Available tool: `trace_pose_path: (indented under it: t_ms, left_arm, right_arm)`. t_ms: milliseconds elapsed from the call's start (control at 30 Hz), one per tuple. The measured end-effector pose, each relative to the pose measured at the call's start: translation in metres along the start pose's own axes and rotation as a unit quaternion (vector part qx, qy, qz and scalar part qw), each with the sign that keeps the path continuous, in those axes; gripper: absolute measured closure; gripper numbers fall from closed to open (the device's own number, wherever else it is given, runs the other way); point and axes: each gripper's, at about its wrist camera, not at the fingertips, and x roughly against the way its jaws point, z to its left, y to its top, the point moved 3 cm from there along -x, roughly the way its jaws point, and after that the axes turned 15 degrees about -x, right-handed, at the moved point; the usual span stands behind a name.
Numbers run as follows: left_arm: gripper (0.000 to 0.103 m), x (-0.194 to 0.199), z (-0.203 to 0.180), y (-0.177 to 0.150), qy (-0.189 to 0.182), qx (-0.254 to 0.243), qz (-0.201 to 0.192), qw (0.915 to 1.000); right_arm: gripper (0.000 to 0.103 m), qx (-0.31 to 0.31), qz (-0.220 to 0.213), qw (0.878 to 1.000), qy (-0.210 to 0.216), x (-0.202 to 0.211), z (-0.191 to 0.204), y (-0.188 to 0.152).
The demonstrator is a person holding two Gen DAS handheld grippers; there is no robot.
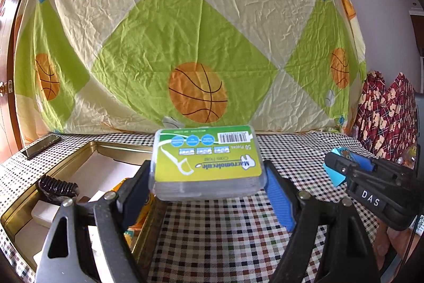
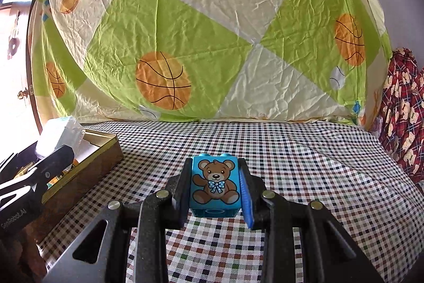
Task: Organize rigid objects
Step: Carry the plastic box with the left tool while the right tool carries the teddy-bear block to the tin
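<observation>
My left gripper (image 1: 206, 174) is shut on a clear plastic floss-pick box (image 1: 206, 161) with a green label, held above the checked tablecloth just right of a gold tin (image 1: 116, 147). The tin holds a dark comb (image 1: 57, 188), white boxes and other small items. My right gripper (image 2: 216, 184) is shut on a blue toy brick (image 2: 215, 183) printed with a teddy bear, lifted over the cloth. In the left wrist view the right gripper (image 1: 341, 170) shows at the right with the blue brick (image 1: 338, 171). In the right wrist view the left gripper (image 2: 57, 158) hovers by the tin (image 2: 87, 163).
A dark phone (image 1: 42, 146) lies on the table's far left corner. A green and cream basketball-print sheet (image 1: 185, 44) hangs behind the table. Red patterned fabric (image 1: 384, 118) is piled at the right edge. Checked cloth (image 2: 291, 163) lies between tin and fabric.
</observation>
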Motion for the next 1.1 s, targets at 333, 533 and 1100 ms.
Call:
trace_pose_path:
  t_ms: [333, 533, 1100]
  left_arm:
    - [0.022, 0.006, 0.003, -0.002, 0.006, 0.001, -0.002, 1.0000]
    - [0.022, 0.011, 0.008, -0.004, 0.007, 0.005, -0.003, 1.0000]
    - [0.022, 0.030, 0.018, -0.010, 0.008, 0.007, -0.013, 0.9999]
  right_arm:
    - [0.069, 0.022, -0.020, 0.999, 0.024, 0.014, 0.014, -0.005]
    - [0.069, 0.027, -0.025, 0.999, 0.034, 0.018, 0.018, -0.005]
    - [0.069, 0.043, -0.028, 0.996, 0.078, 0.027, 0.030, -0.011]
